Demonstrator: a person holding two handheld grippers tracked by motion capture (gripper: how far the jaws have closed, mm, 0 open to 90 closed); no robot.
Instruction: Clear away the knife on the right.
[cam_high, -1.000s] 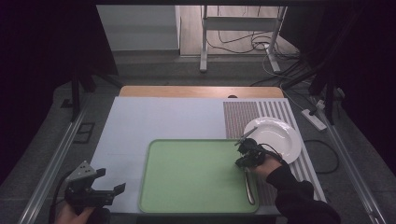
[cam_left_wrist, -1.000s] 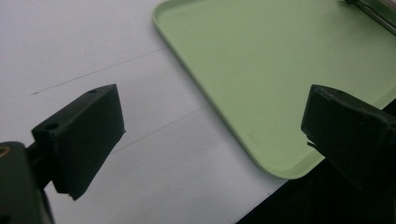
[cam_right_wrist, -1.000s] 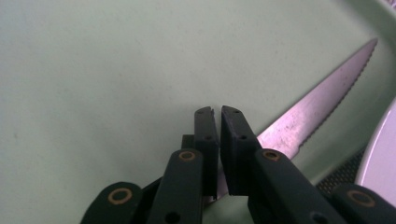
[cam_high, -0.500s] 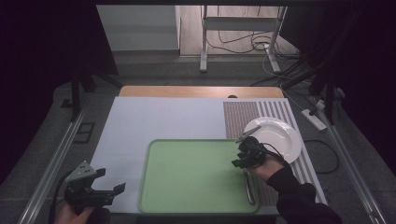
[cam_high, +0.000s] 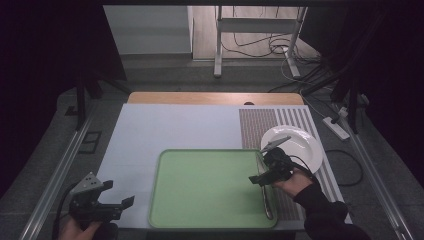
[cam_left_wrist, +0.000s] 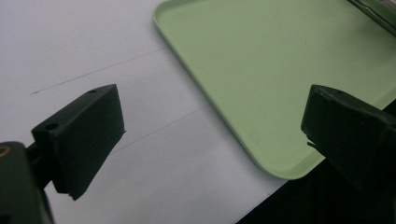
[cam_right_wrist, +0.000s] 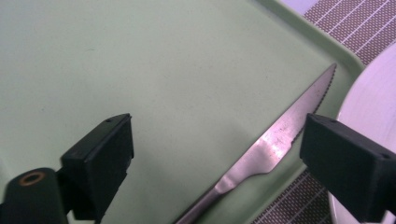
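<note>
Right gripper view: my right gripper has just spread its jaws, nothing between them; the knife lies lower right on the green tray. Stiff, thin, slippery steel: I'd grip its handle.

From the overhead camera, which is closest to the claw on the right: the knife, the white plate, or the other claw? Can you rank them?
Measured from the right claw, in the high view:
1. Knife: lying along the green tray's right edge, just below the claw.
2. White plate: on the striped mat, just beyond the tray's right rim.
3. Left claw: far across, by the tray's left side.
</note>
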